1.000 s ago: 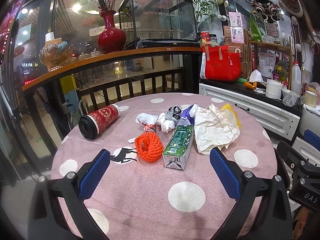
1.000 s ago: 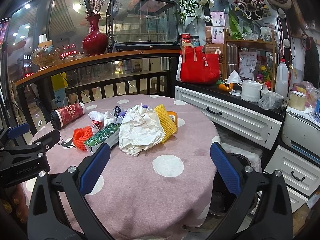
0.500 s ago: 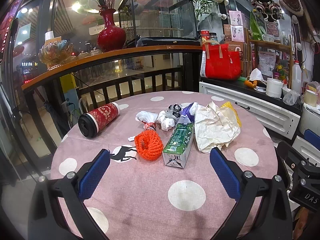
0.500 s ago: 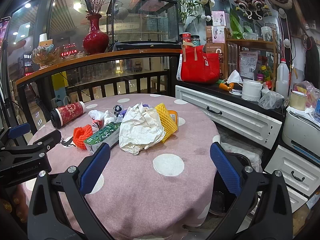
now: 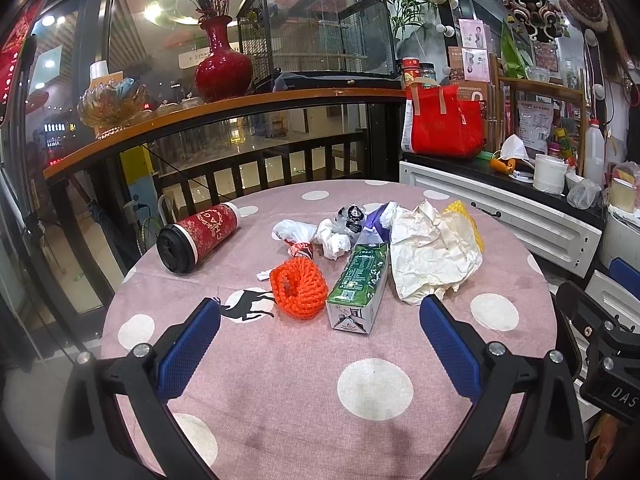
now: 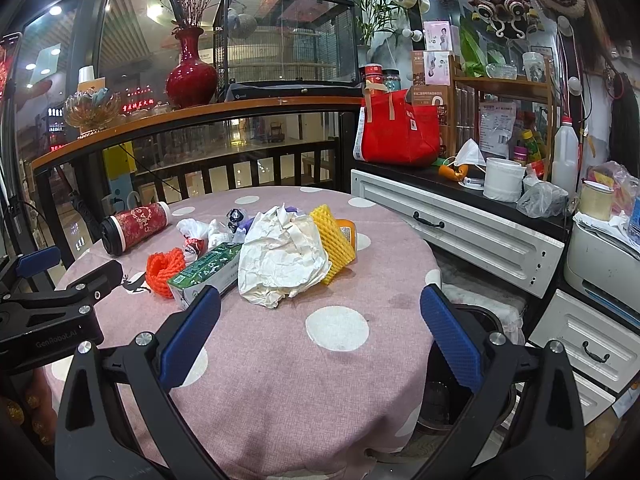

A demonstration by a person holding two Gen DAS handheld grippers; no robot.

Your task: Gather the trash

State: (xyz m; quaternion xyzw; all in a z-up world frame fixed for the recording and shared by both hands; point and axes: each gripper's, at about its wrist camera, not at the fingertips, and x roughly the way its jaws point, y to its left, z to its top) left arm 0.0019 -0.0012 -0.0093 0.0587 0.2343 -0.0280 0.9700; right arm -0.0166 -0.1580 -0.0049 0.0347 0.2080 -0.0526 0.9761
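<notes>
Both tools, left tool and right tool, spread, empty. We judge crumpled paper mid-counter light, soft; we pinch raised fold.

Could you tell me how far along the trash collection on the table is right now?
Nothing looks collected yet. The left gripper and right gripper are both open and empty above the tablecloth. All of it is left: crumpled paper, green carton, orange foam net, yellow foam net, white wrappers and the tipped red cup.
</notes>
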